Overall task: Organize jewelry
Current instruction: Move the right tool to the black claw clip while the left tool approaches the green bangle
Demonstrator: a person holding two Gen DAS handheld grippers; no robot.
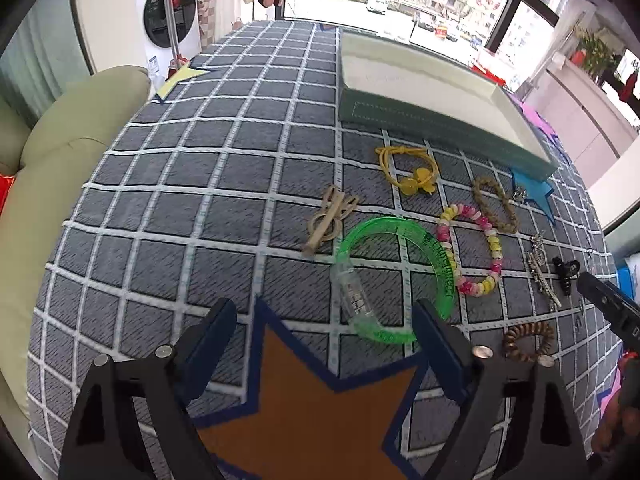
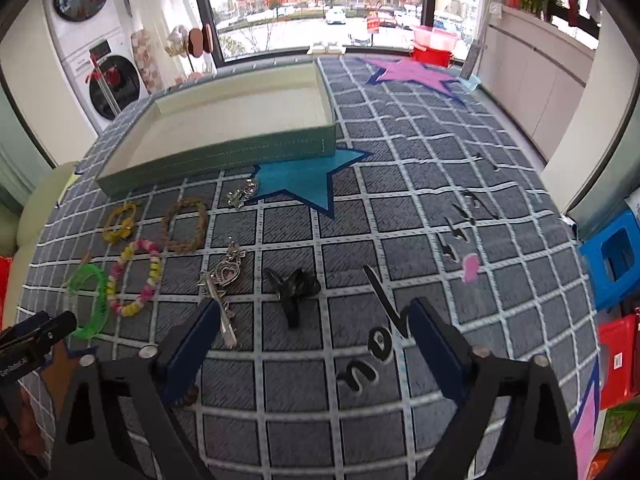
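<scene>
Jewelry lies on a grey checked cloth in front of a green tray (image 1: 440, 124) (image 2: 224, 156) with a cream inside. In the left wrist view: a green bangle (image 1: 400, 276), a pink and yellow bead bracelet (image 1: 472, 252), a yellow hair tie (image 1: 412, 172), a beige clip (image 1: 330, 218), a braided brown bracelet (image 1: 496, 204), a silver clip (image 1: 542, 272), a black claw clip (image 1: 566, 274) and a brown bead bracelet (image 1: 528, 340). My left gripper (image 1: 324, 332) is open, just before the green bangle. My right gripper (image 2: 312, 332) is open, just before the black claw clip (image 2: 294, 290) and silver clip (image 2: 224, 284).
An orange star patch (image 1: 316, 412) lies under my left gripper and a blue star (image 2: 304, 180) lies by the tray's front. A pale sofa cushion (image 1: 52, 184) borders the left side. A blue stool (image 2: 616, 260) and red boxes (image 2: 620, 360) stand at the right.
</scene>
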